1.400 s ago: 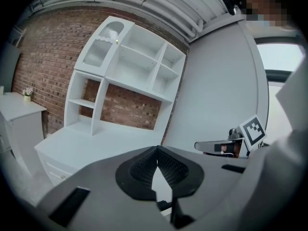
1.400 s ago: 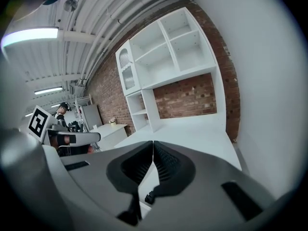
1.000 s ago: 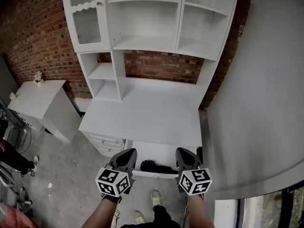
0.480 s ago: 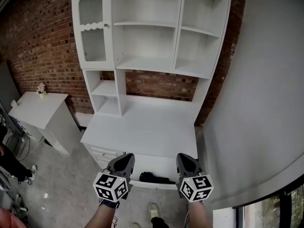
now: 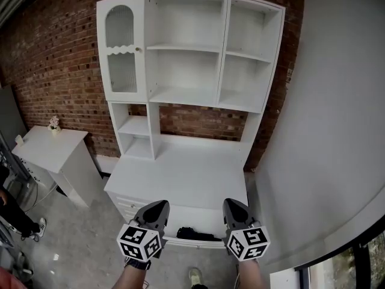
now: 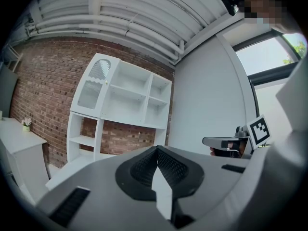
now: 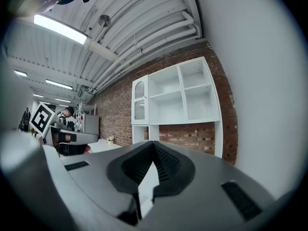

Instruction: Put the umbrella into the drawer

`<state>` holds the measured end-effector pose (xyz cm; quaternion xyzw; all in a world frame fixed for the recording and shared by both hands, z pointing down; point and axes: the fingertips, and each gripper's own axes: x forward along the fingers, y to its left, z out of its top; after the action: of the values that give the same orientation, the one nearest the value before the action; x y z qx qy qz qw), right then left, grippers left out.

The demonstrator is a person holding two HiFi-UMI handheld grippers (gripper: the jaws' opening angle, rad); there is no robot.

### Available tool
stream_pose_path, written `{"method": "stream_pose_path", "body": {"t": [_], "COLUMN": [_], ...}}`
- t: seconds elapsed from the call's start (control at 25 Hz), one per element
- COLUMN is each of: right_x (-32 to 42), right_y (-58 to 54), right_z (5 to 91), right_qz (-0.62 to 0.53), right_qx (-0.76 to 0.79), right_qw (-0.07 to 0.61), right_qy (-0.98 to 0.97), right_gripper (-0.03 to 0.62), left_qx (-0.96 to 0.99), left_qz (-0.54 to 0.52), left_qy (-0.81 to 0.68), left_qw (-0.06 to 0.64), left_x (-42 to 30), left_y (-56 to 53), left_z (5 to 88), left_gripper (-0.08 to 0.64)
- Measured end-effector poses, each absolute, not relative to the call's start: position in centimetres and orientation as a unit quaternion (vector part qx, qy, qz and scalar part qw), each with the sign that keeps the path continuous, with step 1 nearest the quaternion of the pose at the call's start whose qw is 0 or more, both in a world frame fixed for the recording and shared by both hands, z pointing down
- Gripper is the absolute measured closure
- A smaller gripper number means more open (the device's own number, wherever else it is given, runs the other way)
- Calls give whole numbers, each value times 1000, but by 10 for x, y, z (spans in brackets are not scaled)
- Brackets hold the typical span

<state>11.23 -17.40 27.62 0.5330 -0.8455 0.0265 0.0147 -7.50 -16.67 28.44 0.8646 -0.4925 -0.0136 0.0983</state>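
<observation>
A black folded umbrella (image 5: 193, 233) lies inside the open white drawer (image 5: 191, 242) under the desk top, between my two grippers in the head view. My left gripper (image 5: 157, 208) hangs at the drawer's left, level, its jaws pressed together with nothing between them (image 6: 156, 150). At the drawer's right my right gripper (image 5: 230, 205) is held the same way, jaws shut and empty (image 7: 153, 146). Both grippers are above and in front of the drawer, apart from the umbrella.
A white desk (image 5: 180, 173) with a tall shelf hutch (image 5: 189, 53) stands against a brick wall. A grey wall (image 5: 337, 131) closes the right side. A low white cabinet (image 5: 51, 152) with a small flower pot stands at the left. A person's leg (image 5: 15, 215) shows at far left.
Both grippers have risen together and the head view has tilted up, so more of the hutch shows. The umbrella stays in the open drawer. Both jaws remain shut.
</observation>
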Motion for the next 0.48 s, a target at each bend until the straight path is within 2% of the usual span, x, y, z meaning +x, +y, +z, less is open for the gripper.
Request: {"method": "stream_pose_path", "body": {"t": [0.48], "right_x": [106], "right_y": [-166], "right_z": [266], "right_qz": [18], "right_qx": [538], "right_qw": [8], "right_qy": [-843], "right_gripper": [589], "left_qx": [861], "left_qz": [-19], "left_qy": [-503], "left_qw": [73], "left_x": [-85], "left_y": [-158], "left_z": [266], "left_gripper": [554]}}
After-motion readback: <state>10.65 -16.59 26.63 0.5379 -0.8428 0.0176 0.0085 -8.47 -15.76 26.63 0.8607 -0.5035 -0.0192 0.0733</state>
